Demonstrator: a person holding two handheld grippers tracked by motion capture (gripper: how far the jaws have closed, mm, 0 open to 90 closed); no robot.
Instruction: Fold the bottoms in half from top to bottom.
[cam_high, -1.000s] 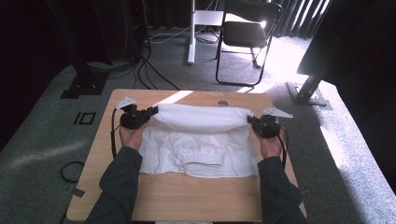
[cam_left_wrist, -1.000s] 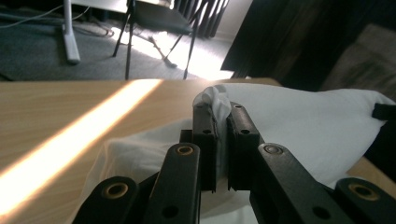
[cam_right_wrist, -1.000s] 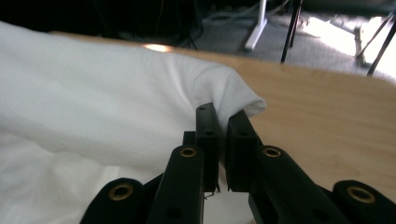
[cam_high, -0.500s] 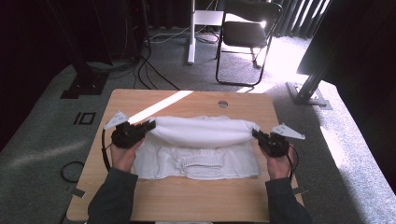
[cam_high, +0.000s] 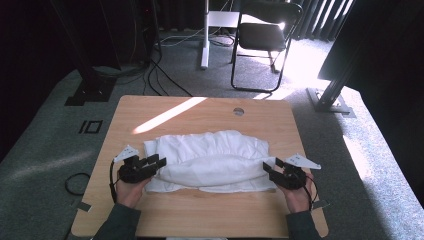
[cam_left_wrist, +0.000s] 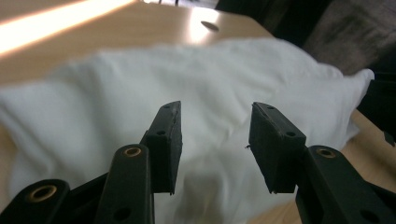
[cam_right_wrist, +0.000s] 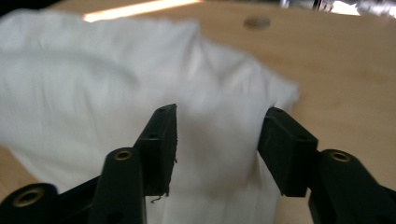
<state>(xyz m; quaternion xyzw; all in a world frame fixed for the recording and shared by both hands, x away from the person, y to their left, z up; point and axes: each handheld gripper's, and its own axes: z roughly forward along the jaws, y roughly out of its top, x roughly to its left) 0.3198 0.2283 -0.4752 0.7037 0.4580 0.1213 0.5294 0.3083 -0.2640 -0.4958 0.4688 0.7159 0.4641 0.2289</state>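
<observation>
The person is folding a white garment on the wooden surface, and both sets of jaws have just been opening. The left gripper is standing about half open at the garment's left end, the right gripper likewise at its right end; neither is pinching cloth, though fabric is lying just ahead of and below the pads. The folded-over layer is puffing up into a loose roll, so it may be slumping back or sliding off line as the grippers pull away, and a thread could be snagging on a pad. The garment is looking soft, crumpled and thick, lying across the near middle of the surface in 2 layers.
</observation>
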